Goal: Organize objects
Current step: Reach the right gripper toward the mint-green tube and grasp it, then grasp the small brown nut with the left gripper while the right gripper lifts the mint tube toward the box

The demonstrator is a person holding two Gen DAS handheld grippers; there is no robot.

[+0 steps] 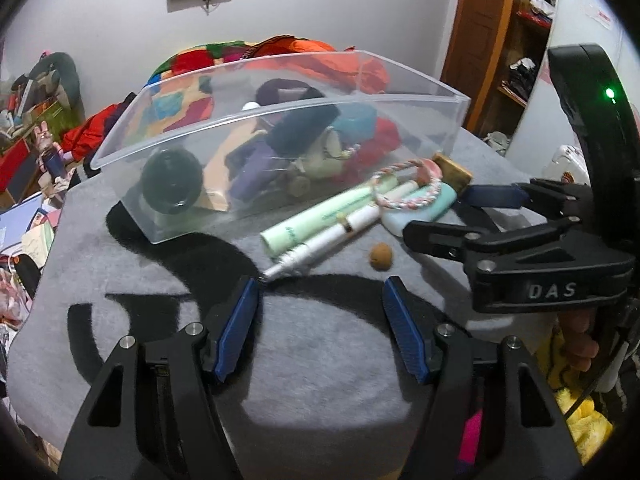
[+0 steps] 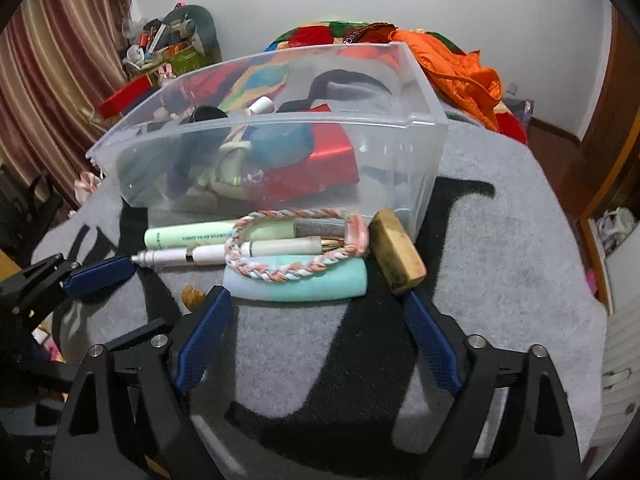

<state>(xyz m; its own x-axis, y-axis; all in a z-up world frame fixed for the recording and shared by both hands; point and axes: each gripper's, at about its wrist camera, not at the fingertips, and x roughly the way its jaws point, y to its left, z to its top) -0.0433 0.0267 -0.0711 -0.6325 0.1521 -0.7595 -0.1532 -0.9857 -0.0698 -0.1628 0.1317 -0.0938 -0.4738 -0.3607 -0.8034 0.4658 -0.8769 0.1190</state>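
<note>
The left gripper is spread apart with nothing between its blue pads, and one pad sits right by the metal tip of the white pen; the right gripper is spread wide too and grips nothing, with its pads just in front of the mint case. A clear plastic box stands on the grey and black blanket; inside it are a shiny red thing, a blue round thing, a dark ball, a purple thing, a small white cap and a cream-coloured thing I cannot name. Just outside the box lie the pale green tube, the white pen, the mint case, a braided pink and white cord loop resting on them, and a wooden block touching the box wall; a little brown ball lies on the blanket near the pen.
</note>
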